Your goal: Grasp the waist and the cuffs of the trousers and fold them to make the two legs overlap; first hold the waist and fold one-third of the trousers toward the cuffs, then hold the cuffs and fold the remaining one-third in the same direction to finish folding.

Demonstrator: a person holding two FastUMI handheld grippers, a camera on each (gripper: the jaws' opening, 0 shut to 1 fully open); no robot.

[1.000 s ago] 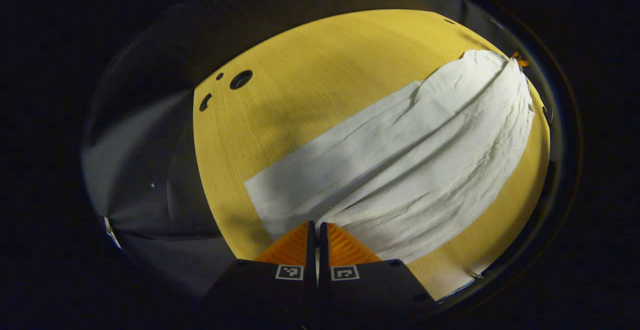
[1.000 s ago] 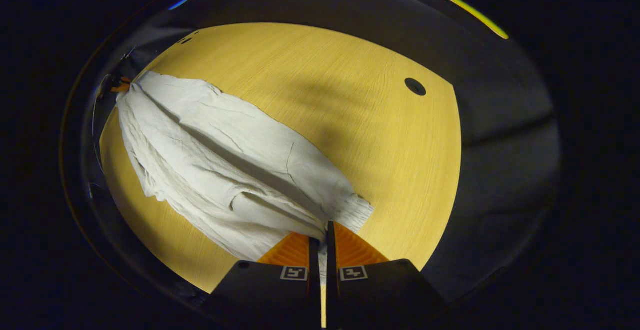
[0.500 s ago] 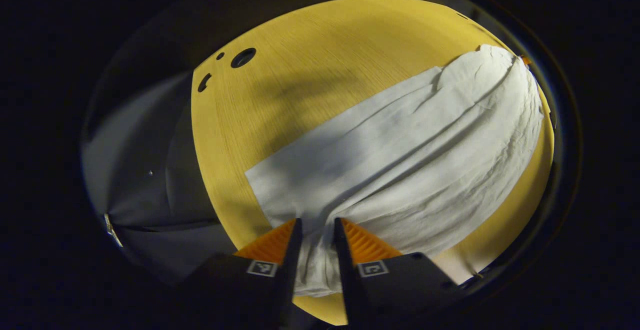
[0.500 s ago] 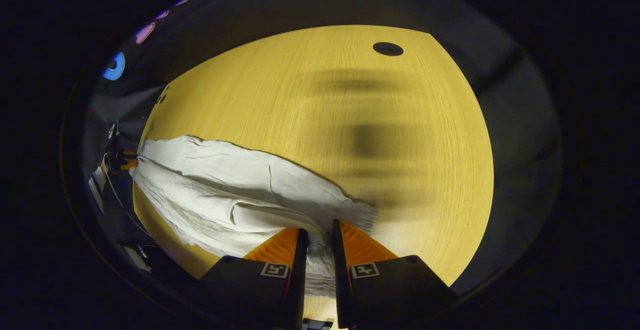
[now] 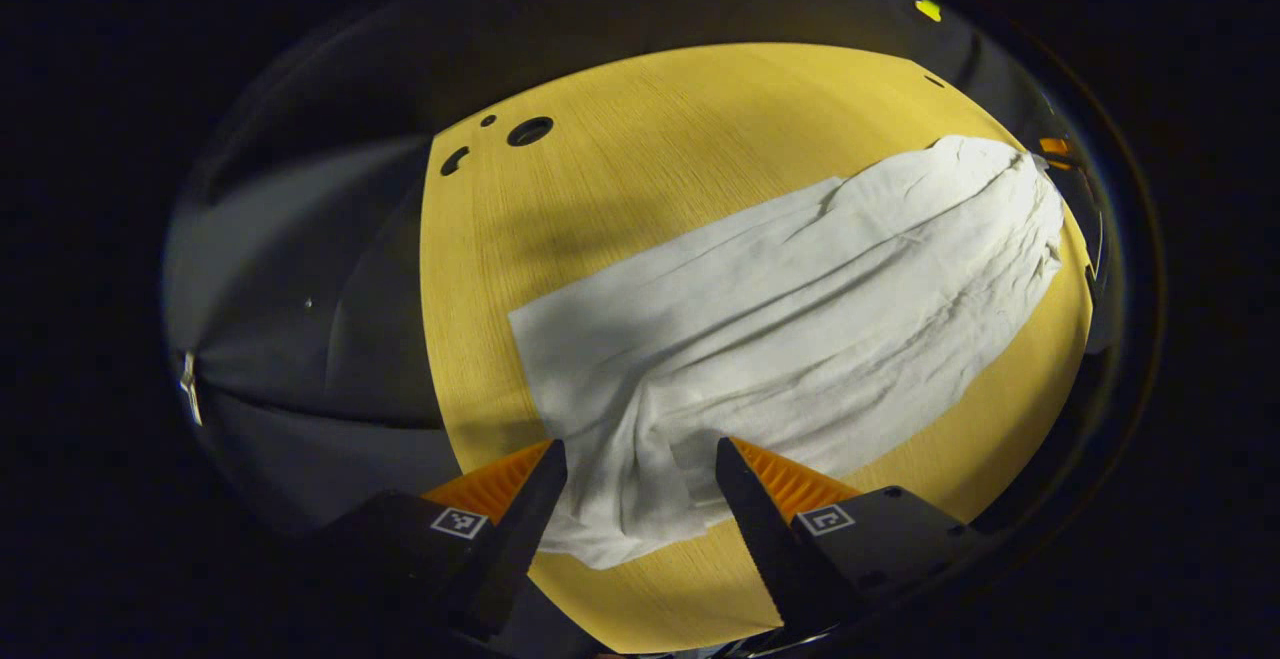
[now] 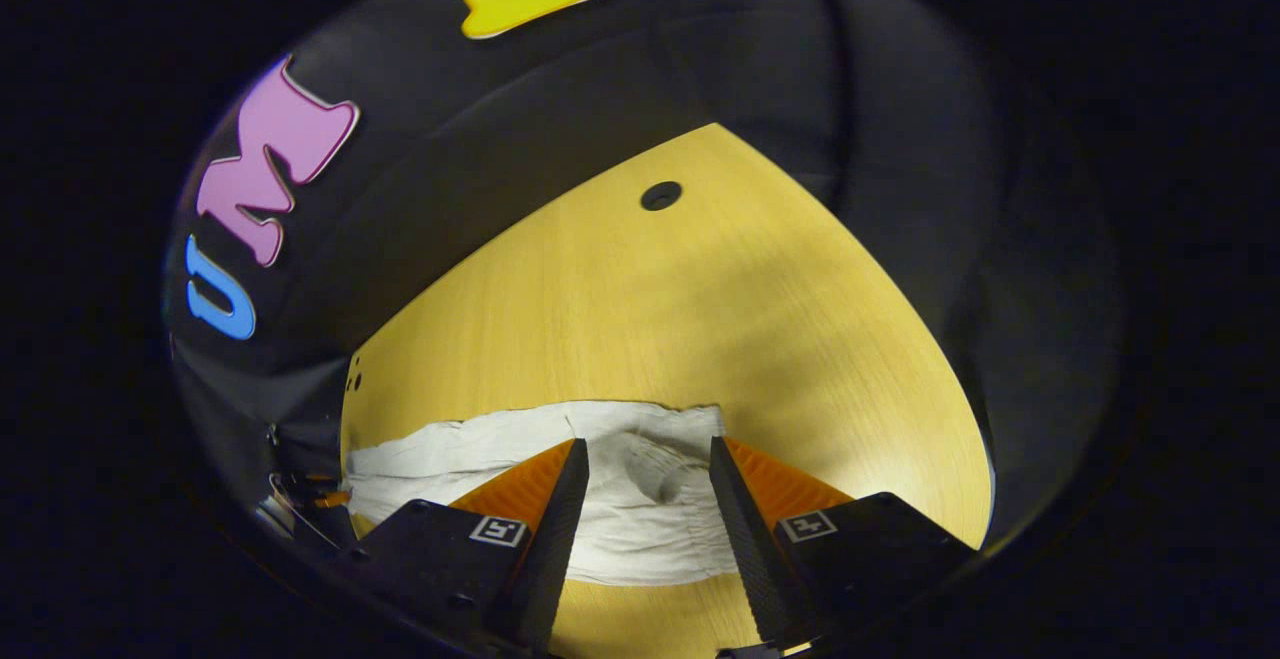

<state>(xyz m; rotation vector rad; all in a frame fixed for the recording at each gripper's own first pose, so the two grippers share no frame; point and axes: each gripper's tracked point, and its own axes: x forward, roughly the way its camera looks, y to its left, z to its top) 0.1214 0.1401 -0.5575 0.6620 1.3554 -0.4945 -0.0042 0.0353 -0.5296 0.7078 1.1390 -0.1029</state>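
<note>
So the white wrinkled cloth trousers [image 5: 800,309] are lying flat on the yellow wood-grain table [image 5: 640,149], legs stacked one over the other. In the left gripper view they run from the bottom middle up to the upper right of the frame, cuff end nearest the camera. The left hand-held gripper [image 5: 640,459] is spread wide, fingers either side of the cuff, not pinching it. The right gripper view gets the gathered waist end [image 6: 640,449] low in the frame instead, with the right hand-held gripper [image 6: 645,454] also released, fingers apart over the fabric. The left view has three dark holes [image 5: 528,130] in the table at upper left, and the right view one hole [image 6: 660,195] up top. Lots of bare table beyond the trousers; the near edge is close under both.
</note>
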